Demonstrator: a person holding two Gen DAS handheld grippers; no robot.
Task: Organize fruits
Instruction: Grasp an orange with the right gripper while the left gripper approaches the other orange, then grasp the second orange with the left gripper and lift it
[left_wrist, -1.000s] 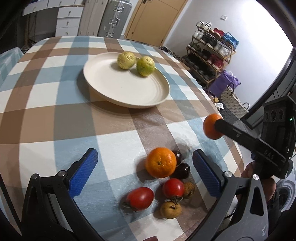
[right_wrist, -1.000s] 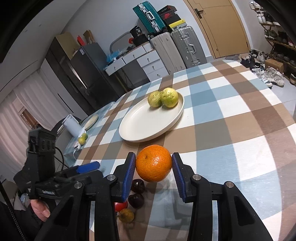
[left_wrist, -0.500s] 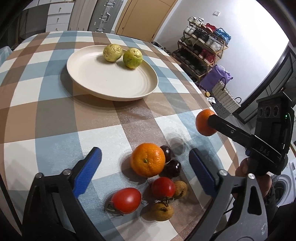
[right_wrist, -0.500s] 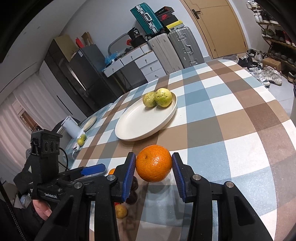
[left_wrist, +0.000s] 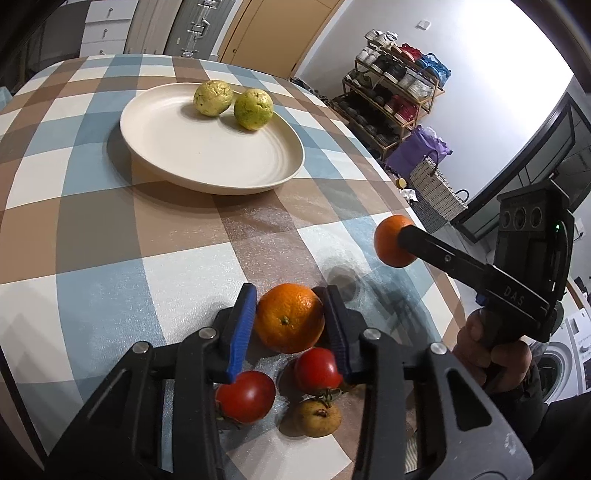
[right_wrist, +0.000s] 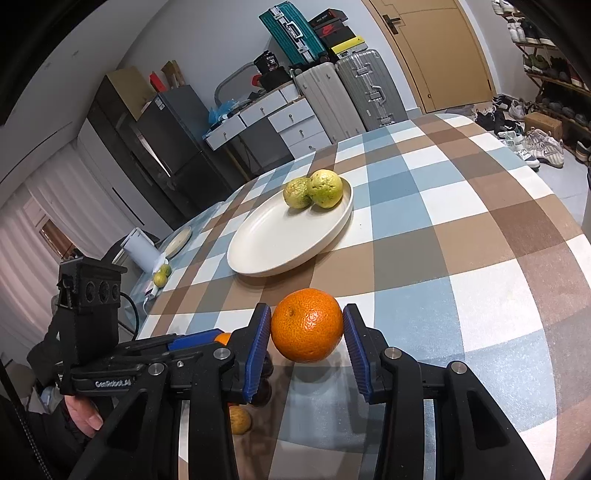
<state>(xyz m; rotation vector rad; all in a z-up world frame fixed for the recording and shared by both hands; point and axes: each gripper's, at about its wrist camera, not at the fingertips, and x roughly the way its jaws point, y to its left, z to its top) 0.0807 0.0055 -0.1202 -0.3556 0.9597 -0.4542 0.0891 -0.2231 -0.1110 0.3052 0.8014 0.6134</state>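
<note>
My left gripper (left_wrist: 290, 321) is shut on an orange (left_wrist: 290, 322) that rests on the checked tablecloth, among two red tomatoes (left_wrist: 245, 396) and a small brown fruit (left_wrist: 319, 417). My right gripper (right_wrist: 306, 325) is shut on a second orange (right_wrist: 306, 324) and holds it above the table; it also shows in the left wrist view (left_wrist: 391, 242). A cream plate (left_wrist: 207, 147) further back holds two green-yellow fruits (left_wrist: 253, 109). The plate (right_wrist: 280, 240) also shows in the right wrist view.
Dark small fruits (right_wrist: 264, 365) lie behind the left gripper's fingers. The table's right edge (left_wrist: 417, 229) is close to the fruit pile. A shoe rack (left_wrist: 395, 92) and bags stand beyond it. Suitcases (right_wrist: 351, 92) and drawers stand at the back.
My left gripper has moved forward and closed its wide-open jaws onto the orange on the table. My right gripper still holds its orange, drifting slightly.
</note>
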